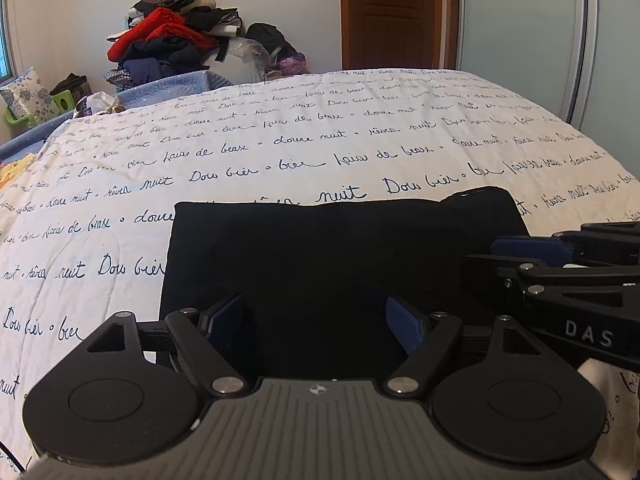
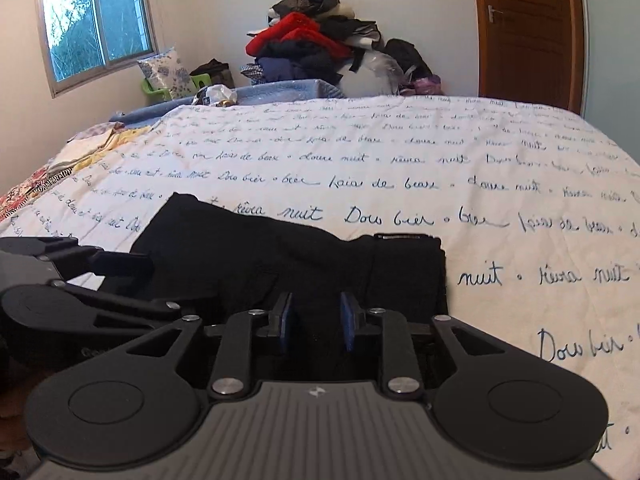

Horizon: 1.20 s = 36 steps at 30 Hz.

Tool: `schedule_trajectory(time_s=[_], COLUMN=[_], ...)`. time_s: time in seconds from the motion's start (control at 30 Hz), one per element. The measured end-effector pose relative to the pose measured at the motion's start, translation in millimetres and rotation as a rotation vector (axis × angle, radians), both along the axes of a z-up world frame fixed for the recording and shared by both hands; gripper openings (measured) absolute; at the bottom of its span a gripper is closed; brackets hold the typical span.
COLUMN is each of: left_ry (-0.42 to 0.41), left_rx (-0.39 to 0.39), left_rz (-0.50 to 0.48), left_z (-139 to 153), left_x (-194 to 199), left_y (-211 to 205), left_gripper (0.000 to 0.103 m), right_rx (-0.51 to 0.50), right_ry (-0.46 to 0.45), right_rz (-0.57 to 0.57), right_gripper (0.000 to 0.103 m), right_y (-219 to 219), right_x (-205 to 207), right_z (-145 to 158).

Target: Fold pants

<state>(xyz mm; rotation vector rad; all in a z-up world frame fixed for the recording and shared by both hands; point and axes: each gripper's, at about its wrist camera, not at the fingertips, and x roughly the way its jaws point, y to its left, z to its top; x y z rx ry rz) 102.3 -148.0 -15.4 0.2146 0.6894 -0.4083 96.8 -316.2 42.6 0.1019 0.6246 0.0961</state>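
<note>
Black pants lie folded into a compact rectangle on the white quilt with script lettering. My left gripper is open wide over the near edge of the pants, blue pads apart, holding nothing. My right gripper is partly open over the near edge of the pants, its blue pads a narrow gap apart with nothing seen between them. The right gripper also shows in the left wrist view, at the pants' right side. The left gripper shows in the right wrist view at the left.
A pile of clothes sits beyond the far side of the bed. A brown door and a sliding wardrobe panel stand behind. A window is at the far left wall. Patterned cloths lie at the bed's left.
</note>
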Motion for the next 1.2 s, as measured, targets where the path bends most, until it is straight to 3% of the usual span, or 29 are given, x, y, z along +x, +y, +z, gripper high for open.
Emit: schedule_trajectory(time_s=[0.1, 0.7, 0.83, 1.2], left_ry=[0.002, 0.001, 0.007, 0.006], left_rx=[0.0, 0.024, 0.019, 0.025], left_rz=[0.022, 0.036, 0.038, 0.042], left_z=[0, -1, 1, 0], left_x=[-1, -14, -13, -14], left_y=[3, 5, 8, 6], left_gripper=[0.083, 0.09, 0.09, 0.09], right_rx=[-0.044, -0.121, -0.092, -0.101], right_ry=[-0.03, 0.009, -0.007, -0.001], right_rz=[-0.006, 0.02, 0.015, 0.002], right_gripper=[0.046, 0.047, 0.055, 0.055], right_y=[8, 17, 14, 12], right_x=[-12, -28, -32, -33], right_z=[6, -4, 0, 0])
